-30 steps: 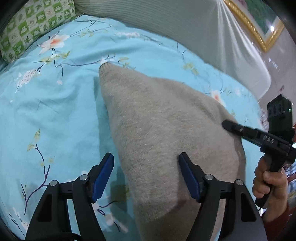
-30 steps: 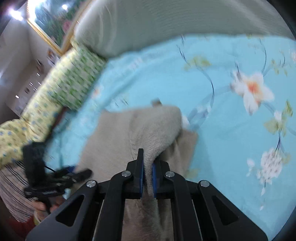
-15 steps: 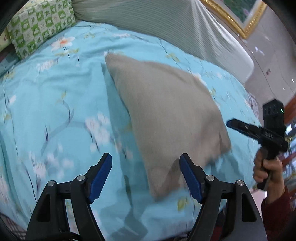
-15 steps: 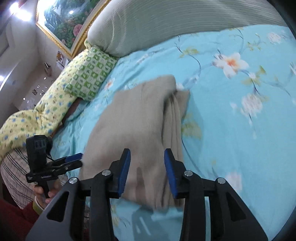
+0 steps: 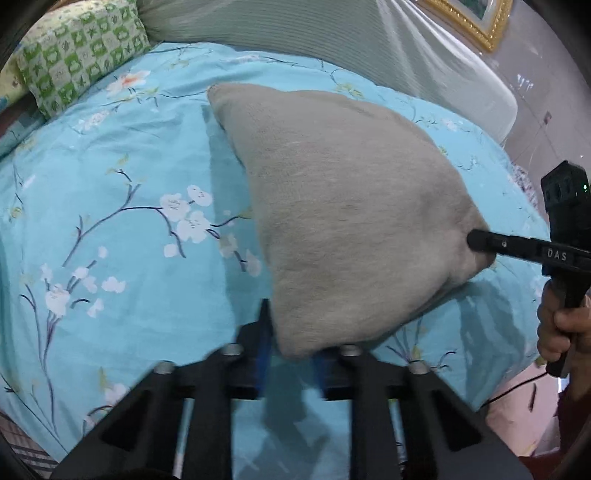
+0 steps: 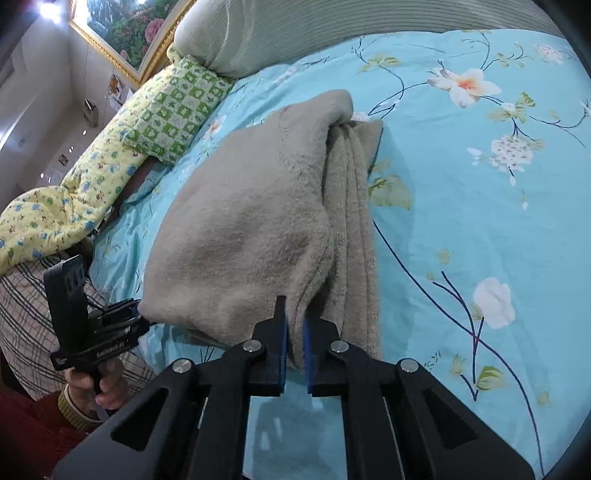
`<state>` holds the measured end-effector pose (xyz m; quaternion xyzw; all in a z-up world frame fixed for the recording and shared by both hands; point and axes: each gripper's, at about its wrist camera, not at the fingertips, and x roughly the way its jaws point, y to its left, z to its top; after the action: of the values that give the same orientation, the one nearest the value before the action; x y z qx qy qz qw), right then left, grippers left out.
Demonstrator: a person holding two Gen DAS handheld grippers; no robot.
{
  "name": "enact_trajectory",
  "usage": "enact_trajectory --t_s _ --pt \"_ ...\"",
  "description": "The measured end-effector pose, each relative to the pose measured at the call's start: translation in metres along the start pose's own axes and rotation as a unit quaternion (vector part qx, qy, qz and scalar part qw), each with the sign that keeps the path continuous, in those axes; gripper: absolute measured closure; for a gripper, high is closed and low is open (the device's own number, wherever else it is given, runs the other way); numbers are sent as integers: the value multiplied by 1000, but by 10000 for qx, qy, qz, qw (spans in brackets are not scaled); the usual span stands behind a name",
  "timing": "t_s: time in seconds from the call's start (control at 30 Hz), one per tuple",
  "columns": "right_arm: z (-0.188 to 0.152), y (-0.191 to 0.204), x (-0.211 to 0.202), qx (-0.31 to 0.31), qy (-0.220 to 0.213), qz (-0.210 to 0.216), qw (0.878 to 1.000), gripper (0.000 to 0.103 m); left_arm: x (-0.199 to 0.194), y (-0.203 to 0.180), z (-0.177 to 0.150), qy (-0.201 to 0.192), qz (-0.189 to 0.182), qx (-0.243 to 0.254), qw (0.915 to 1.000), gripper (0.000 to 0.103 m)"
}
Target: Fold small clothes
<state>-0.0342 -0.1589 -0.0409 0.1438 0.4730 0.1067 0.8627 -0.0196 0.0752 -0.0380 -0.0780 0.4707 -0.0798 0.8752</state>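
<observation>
A beige knit sweater (image 5: 351, 206) lies folded on the blue floral bedsheet (image 5: 110, 184). My left gripper (image 5: 291, 343) has the sweater's near corner between its blurred blue pads, and its jaws are closing on it. In the same view my right gripper (image 5: 474, 240) pinches the sweater's right-hand corner. In the right wrist view my right gripper (image 6: 294, 314) is shut on the near edge of the sweater (image 6: 251, 229), beside a bunched fold. My left gripper (image 6: 135, 308) shows at the sweater's left corner.
A green checked pillow (image 5: 81, 59) and a grey ribbed bolster (image 5: 295, 33) lie at the head of the bed. A yellow floral quilt (image 6: 62, 199) is bunched at the left. Bare sheet (image 6: 480, 184) stretches to the right. Hands (image 5: 561, 325) hold the grippers.
Both grippers drew back to the sweater's near edge. The right let go of the fold, opened, then shut on the near edge. The left went from wide open to closing on the near corner.
</observation>
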Motion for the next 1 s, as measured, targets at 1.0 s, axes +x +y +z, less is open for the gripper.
enact_trajectory --t_s 1.0 --pt "-5 -38 -21 145 31 -800 9967 61 -41 5 3 200 -635 171 9976 92"
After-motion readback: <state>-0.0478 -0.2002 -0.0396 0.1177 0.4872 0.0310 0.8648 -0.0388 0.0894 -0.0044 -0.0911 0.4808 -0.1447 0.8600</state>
